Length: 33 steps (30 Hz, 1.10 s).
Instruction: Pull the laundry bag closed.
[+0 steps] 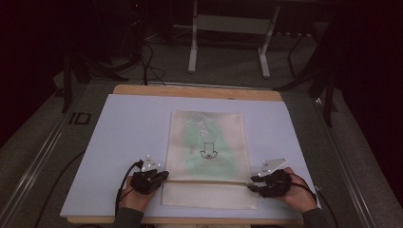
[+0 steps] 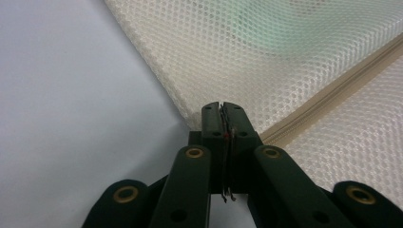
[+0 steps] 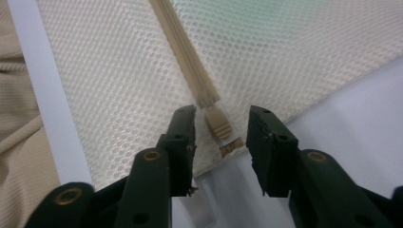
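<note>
A cream mesh zip bag [image 1: 206,142] lies flat on the white board [image 1: 128,128], with something pale green showing through its mesh. Its zipper [image 1: 209,181] runs across near the front edge. My left gripper [image 1: 164,175] sits at the zipper's left end. In the left gripper view the jaws [image 2: 222,107] are pressed together on the edge of the bag [image 2: 285,57], just beside the zipper [image 2: 332,92]. My right gripper [image 1: 252,183] is at the zipper's right end. It stands open [image 3: 222,114], one jaw on each side of the beige zipper pull [image 3: 217,122], not touching it.
The board rests on a wooden table [image 1: 190,90]; a white frame [image 1: 228,28] stands on the floor behind. Cables [image 1: 121,185] trail from the left gripper. Beige cloth [image 3: 14,142] shows past the board's edge in the right gripper view.
</note>
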Each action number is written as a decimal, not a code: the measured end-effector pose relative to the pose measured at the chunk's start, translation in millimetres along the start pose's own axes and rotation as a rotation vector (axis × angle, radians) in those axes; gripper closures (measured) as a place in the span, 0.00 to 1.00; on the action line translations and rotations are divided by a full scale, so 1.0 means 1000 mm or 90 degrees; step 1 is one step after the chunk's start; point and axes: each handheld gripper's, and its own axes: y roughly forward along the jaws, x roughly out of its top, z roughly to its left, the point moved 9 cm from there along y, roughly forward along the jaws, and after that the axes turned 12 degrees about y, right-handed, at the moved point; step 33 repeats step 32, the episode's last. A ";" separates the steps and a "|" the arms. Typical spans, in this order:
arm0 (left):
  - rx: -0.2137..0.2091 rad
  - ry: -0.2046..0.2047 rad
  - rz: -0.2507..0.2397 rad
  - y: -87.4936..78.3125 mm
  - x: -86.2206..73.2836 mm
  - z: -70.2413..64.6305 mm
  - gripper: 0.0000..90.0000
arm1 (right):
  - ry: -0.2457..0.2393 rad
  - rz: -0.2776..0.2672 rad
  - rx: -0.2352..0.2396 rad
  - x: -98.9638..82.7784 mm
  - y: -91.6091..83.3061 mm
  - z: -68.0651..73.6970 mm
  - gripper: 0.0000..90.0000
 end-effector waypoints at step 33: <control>0.102 -0.006 0.010 -0.013 -0.007 0.024 0.97 | 0.092 -0.081 -0.089 0.003 -0.002 -0.033 0.57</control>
